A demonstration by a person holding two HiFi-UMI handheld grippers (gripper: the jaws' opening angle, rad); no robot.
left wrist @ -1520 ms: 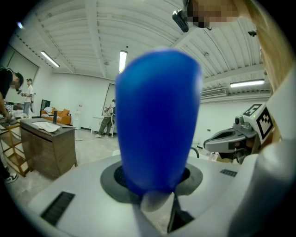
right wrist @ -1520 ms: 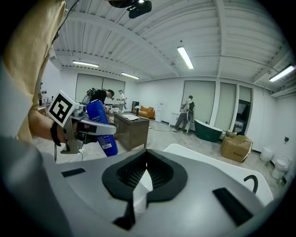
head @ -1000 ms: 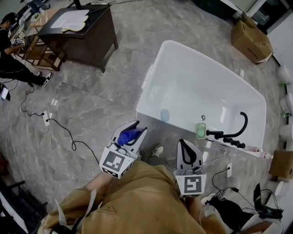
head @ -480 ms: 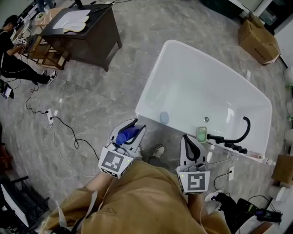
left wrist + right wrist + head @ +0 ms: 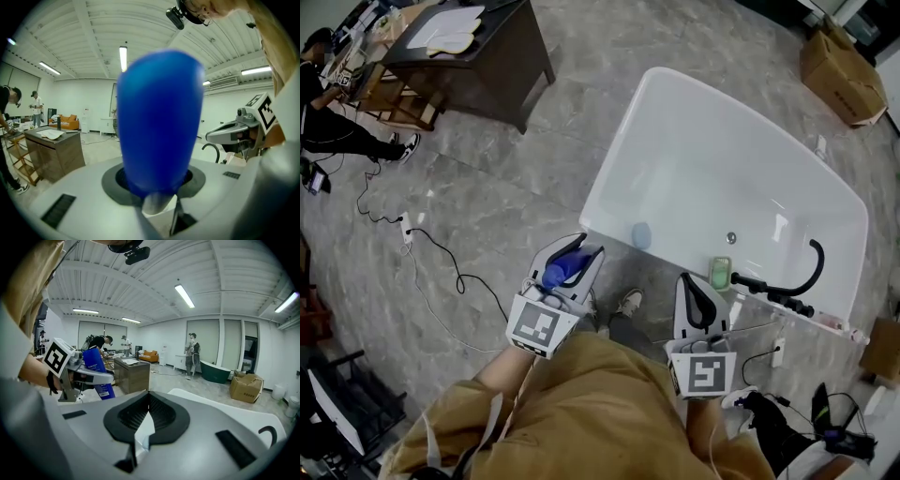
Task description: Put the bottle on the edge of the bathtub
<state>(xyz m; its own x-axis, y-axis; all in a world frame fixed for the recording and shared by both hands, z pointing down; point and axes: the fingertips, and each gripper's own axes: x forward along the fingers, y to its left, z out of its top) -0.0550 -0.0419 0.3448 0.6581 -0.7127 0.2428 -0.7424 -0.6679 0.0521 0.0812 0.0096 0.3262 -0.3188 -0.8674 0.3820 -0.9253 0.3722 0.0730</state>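
A blue bottle [image 5: 562, 271] sits between the jaws of my left gripper [image 5: 570, 265], which is shut on it; up close it fills the left gripper view [image 5: 159, 122], cap end toward the camera. The white bathtub [image 5: 602, 192] lies just ahead, and the bottle hangs over the floor short of its near corner. My right gripper [image 5: 695, 298] hovers before the tub's near rim with its black pads together and nothing in them. From the right gripper view I see the bottle [image 5: 97, 372] at the left and the tub [image 5: 225, 406] ahead.
A black faucet [image 5: 795, 278] and a green soap dish [image 5: 720, 272] stand on the tub's near right rim. A pale blue object [image 5: 640, 234] lies inside the tub. A dark desk [image 5: 478, 47], floor cables [image 5: 441, 267], a cardboard box [image 5: 844, 61] and a person [image 5: 337, 127] are around.
Both grippers have moved a little toward the bathtub, the left one still carrying the bottle. The tub's near rim now lies closer to them.
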